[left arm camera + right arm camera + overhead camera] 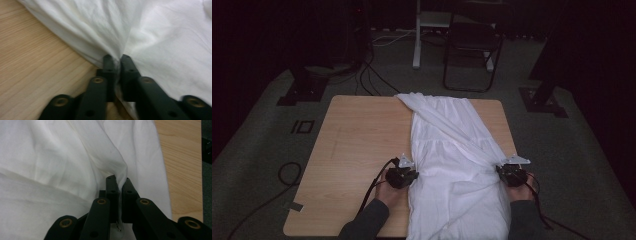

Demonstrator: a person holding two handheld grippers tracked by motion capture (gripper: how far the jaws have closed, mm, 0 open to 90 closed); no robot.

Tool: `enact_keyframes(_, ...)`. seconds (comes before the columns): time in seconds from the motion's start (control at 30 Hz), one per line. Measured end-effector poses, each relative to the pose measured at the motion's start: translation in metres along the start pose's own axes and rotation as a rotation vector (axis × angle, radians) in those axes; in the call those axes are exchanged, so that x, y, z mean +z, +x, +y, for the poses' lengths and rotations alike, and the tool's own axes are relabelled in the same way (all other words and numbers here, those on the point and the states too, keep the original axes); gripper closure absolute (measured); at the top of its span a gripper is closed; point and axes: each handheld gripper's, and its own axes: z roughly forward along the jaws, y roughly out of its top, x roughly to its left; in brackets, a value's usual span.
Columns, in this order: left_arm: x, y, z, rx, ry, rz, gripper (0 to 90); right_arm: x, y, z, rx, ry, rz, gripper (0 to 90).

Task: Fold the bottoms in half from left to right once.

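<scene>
Two pinches on white cloth: left hand-held gripper and right hand-held gripper clamped on opposite edges; best lifted evenly, kept taut above surface.

High view dim, room bkgd near black; gripper views brighter, slightly soft.

The white garment runs past the bottom edge of the high view. It hides the surface beneath. Pinched cloth between the jaws is concealed.
</scene>
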Motion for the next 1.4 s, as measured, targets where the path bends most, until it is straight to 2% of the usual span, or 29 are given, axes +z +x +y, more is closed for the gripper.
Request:
enact_keyframes(0.07,-0.001,0.002,-0.001,-0.008,-0.001,0.008,87.6,0.000,0.001,0.000,0.010,-0.002,0.012,86.7)
enact_keyframes(0.17,-0.010,0.013,-0.004,-0.014,0.010,0.072,88.0,0.000,0.007,0.002,0.003,-0.001,0.027,86.6)
enact_keyframes(0.23,-0.017,0.023,-0.006,-0.034,0.011,0.121,88.1,0.001,0.012,0.004,-0.003,-0.002,0.058,86.6)
enact_keyframes(0.27,-0.017,0.023,-0.006,-0.034,0.011,0.121,88.1,0.002,0.016,0.006,-0.010,-0.004,0.071,86.6)
enact_keyframes(0.3,-0.025,0.036,-0.008,-0.052,0.012,0.176,88.2,0.004,0.022,0.009,-0.018,-0.006,0.093,86.5)
enact_keyframes(0.4,-0.035,0.057,-0.010,-0.081,0.014,0.253,88.2,0.009,0.035,0.016,-0.035,-0.010,0.142,86.5)
enact_keyframes(0.5,-0.040,0.078,-0.007,-0.098,0.033,0.315,88.3,0.017,0.050,0.029,-0.069,-0.011,0.172,86.5)
enact_keyframes(0.6,-0.040,0.097,0.000,-0.116,0.044,0.368,88.3,0.030,0.064,0.045,-0.110,-0.011,0.173,86.5)
enact_keyframes(0.63,-0.040,0.103,0.003,-0.118,0.054,0.385,88.3,0.034,0.066,0.050,-0.117,-0.012,0.175,86.6)
enact_keyframes(0.67,-0.040,0.103,0.003,-0.118,0.054,0.385,88.3,0.034,0.066,0.050,-0.117,-0.012,0.175,86.6)
enact_keyframes(0.7,-0.039,0.113,0.009,-0.129,0.062,0.412,88.3,0.046,0.068,0.063,-0.114,-0.011,0.175,86.6)
enact_keyframes(0.73,-0.038,0.118,0.013,-0.137,0.064,0.427,88.3,0.049,0.069,0.067,-0.112,-0.008,0.175,86.6)
enact_keyframes(0.83,-0.034,0.127,0.020,-0.166,0.063,0.442,88.3,0.065,0.066,0.084,-0.110,-0.002,0.170,86.5)
enact_keyframes(0.87,-0.034,0.127,0.020,-0.166,0.063,0.442,88.2,0.065,0.066,0.084,-0.110,-0.002,0.170,86.5)
enact_keyframes(0.93,-0.030,0.130,0.024,-0.193,0.046,0.438,88.0,0.080,0.058,0.098,-0.067,-0.004,0.142,86.5)
enact_keyframes(1.0,-0.026,0.128,0.024,-0.192,0.040,0.423,86.7,0.085,0.053,0.101,-0.029,-0.005,0.128,86.4)
enact_keyframes(1.07,-0.025,0.124,0.023,-0.188,0.039,0.420,80.8,0.086,0.050,0.103,-0.009,-0.001,0.120,85.2)
enact_keyframes(1.13,-0.026,0.123,0.022,-0.190,0.033,0.404,72.9,0.085,0.050,0.103,-0.016,0.006,0.099,77.6)
enact_keyframes(1.17,-0.031,0.120,0.019,-0.179,0.007,0.378,68.2,0.083,0.050,0.103,-0.022,0.012,0.086,70.4)
enact_keyframes(1.23,-0.039,0.115,0.016,-0.170,-0.003,0.373,63.4,0.077,0.050,0.102,-0.012,-0.009,0.087,62.5)
enact_keyframes(1.27,-0.039,0.115,0.016,-0.170,-0.003,0.373,62.4,0.077,0.050,0.102,-0.012,-0.009,0.087,62.5)
enact_keyframes(1.3,-0.047,0.110,0.012,-0.171,-0.025,0.350,60.6,0.065,0.052,0.102,0.003,-0.059,0.087,57.5)
enact_keyframes(1.4,-0.059,0.099,0.005,-0.157,-0.054,0.327,57.9,0.046,0.060,0.105,-0.006,-0.128,0.128,54.8)
